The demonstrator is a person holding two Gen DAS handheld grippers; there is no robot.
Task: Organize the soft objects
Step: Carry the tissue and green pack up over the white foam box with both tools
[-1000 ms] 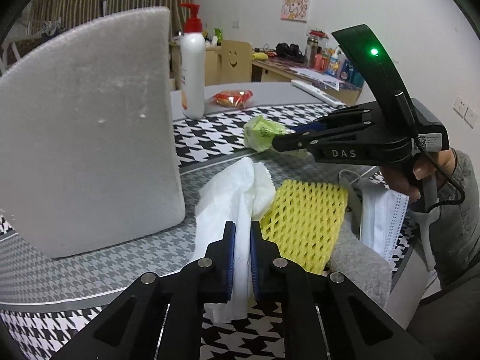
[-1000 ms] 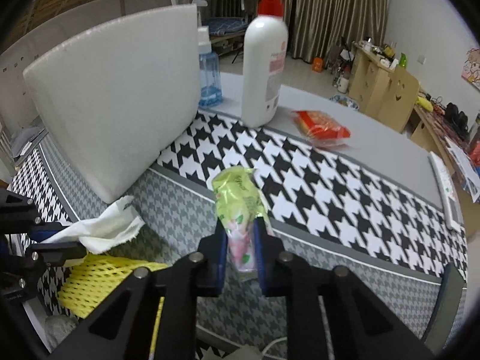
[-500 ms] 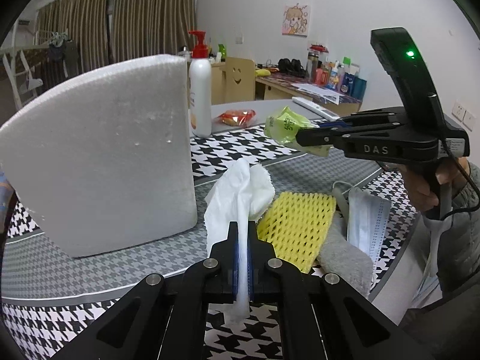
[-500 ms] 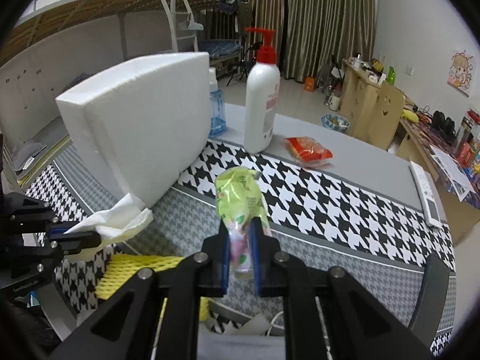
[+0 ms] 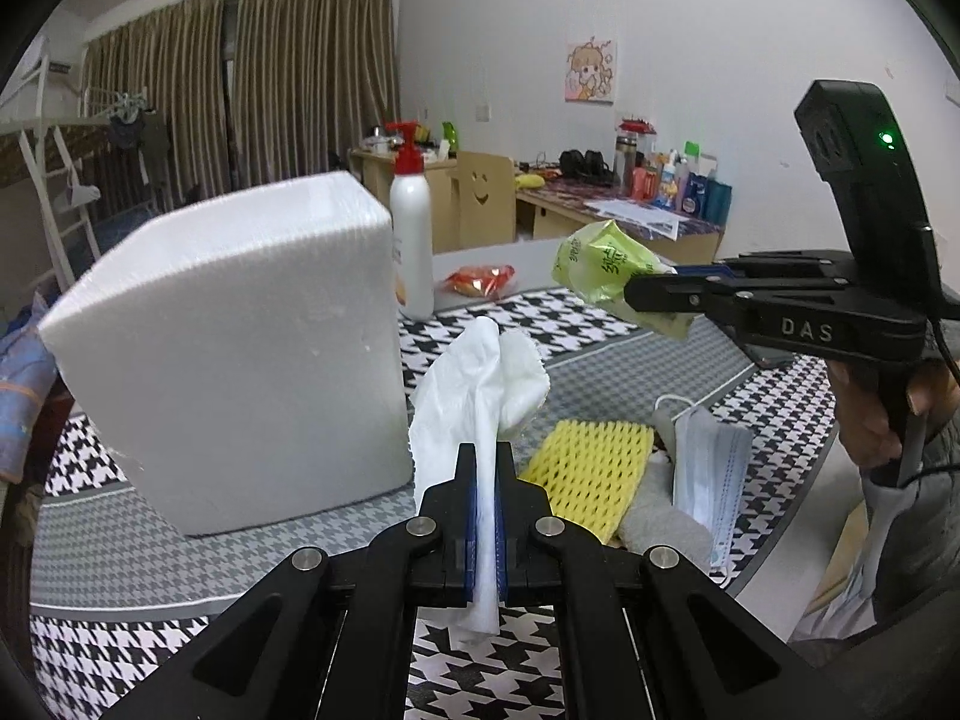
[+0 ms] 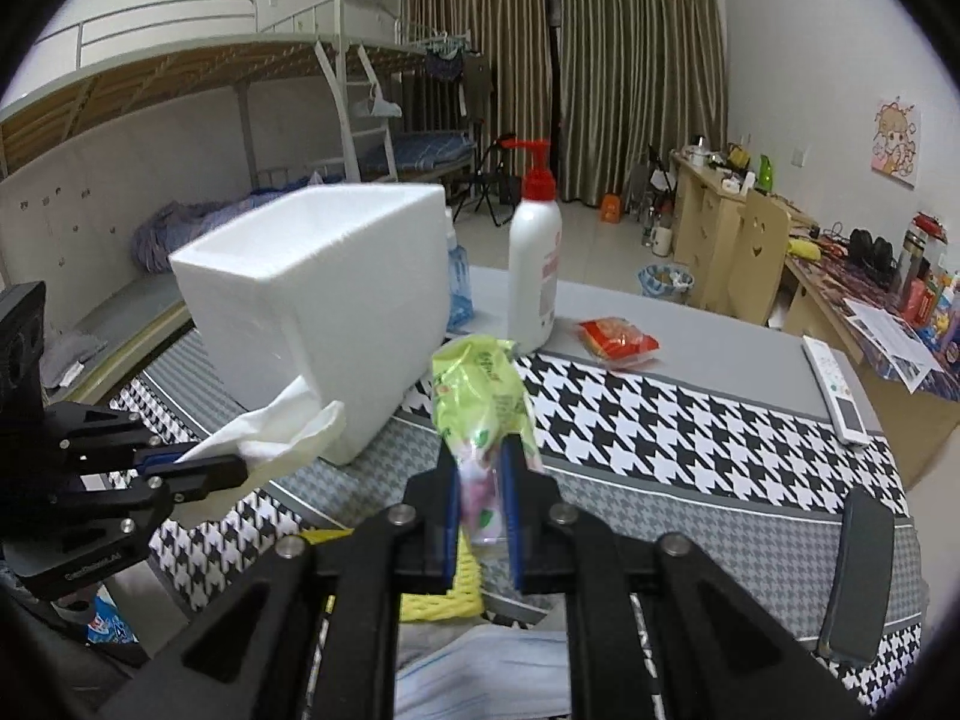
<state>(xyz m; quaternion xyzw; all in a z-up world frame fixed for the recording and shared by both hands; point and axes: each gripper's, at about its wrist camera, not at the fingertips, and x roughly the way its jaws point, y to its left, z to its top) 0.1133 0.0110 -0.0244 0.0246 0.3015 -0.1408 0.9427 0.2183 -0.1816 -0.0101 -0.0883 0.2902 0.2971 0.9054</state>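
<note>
Here the left gripper [image 5: 486, 474] was clamped almost fully shut on a crumpled white paper tissue [image 5: 480, 384], which stood up from between its blue pads. The right gripper [image 6: 483, 480] pinched a soft lime-green plastic packet [image 6: 483, 384] by its lower end, jaws only narrowly apart. Both loads hung clear of the houndstooth tablecloth [image 6: 690, 414]. The open white foam box [image 6: 324, 300] stood just beyond and left of both grippers. Judged from this, each load should clear the box's rim before release, one hand at a time. A yellow foam net [image 5: 591, 468] and a pale blue face mask [image 5: 708, 468] lay near, to the right.
</note>
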